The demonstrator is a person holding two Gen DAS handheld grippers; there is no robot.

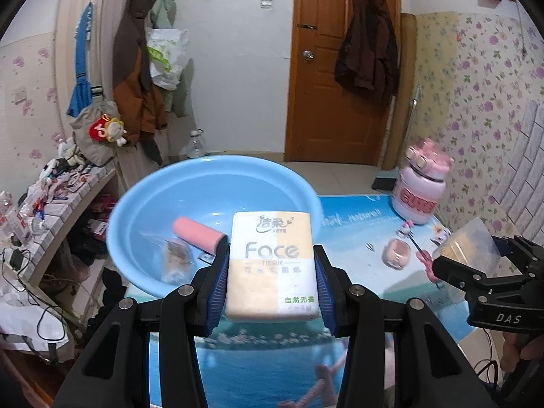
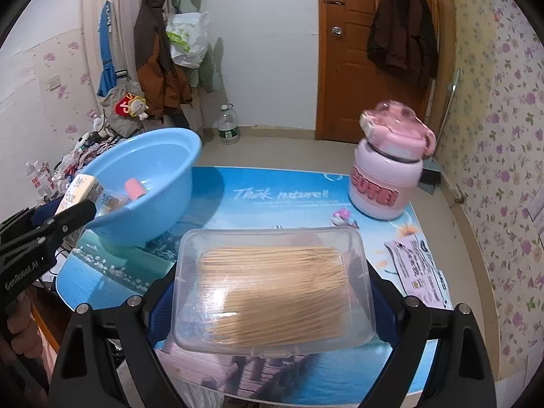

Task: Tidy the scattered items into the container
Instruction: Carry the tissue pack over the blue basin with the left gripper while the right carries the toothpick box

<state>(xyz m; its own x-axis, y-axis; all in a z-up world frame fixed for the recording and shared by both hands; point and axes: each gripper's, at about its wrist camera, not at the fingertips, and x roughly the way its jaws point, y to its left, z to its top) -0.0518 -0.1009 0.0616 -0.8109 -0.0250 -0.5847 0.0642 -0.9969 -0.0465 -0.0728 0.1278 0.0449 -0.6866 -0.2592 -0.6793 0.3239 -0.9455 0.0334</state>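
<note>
My left gripper [image 1: 272, 265] is shut on a white and yellow "Face" tissue pack [image 1: 272, 265] and holds it above the table, just in front of the blue basin [image 1: 142, 204]. The basin holds a pink roll [image 1: 199, 234] and a small clear bag [image 1: 175, 260]. My right gripper [image 2: 272, 289] is shut on a clear plastic box of toothpicks [image 2: 272, 289], held above the table. The basin [image 2: 163, 156] shows tilted at the left in the right wrist view, with the tissue pack [image 2: 80, 190] and left gripper beside it.
A pink bottle [image 2: 391, 170] stands at the table's far right. A small pink case [image 1: 396, 255], a little figure [image 1: 406, 229], a pink pen [image 1: 421, 255] and a printed card [image 2: 418, 268] lie on the blue printed table mat [image 2: 278, 200]. A cluttered shelf [image 1: 51, 210] stands at the left.
</note>
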